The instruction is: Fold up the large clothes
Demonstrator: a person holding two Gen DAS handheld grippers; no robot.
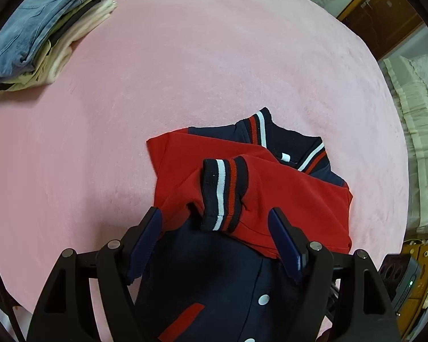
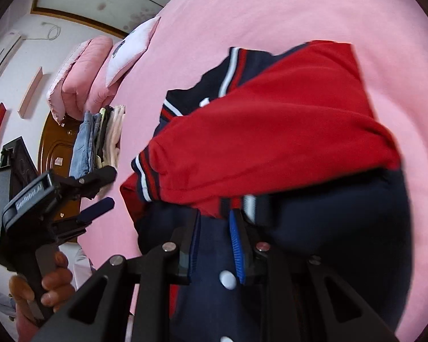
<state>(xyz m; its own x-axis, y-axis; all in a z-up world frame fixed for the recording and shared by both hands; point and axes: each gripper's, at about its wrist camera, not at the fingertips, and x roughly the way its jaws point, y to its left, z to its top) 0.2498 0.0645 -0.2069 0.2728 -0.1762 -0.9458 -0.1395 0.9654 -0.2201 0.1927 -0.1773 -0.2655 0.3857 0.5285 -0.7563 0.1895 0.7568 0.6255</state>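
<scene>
The only lettering I can make out stands on the left tongs (image 2: 105, 188) as seen from the right wrist view: a pale strip label (image 2: 30, 198) along the black body above the handle, printed in light letters that read roughly "GenRobot.AI", though the first letters are soft and I can't vouch for each one. The small white tag (image 1: 285, 157) inside the collar of the jacket (image 1: 242, 176) shows no print I can read. The white pillow (image 2: 134, 48) by the headboard carries a dark printed mark, too skewed and small to tell as words.
</scene>
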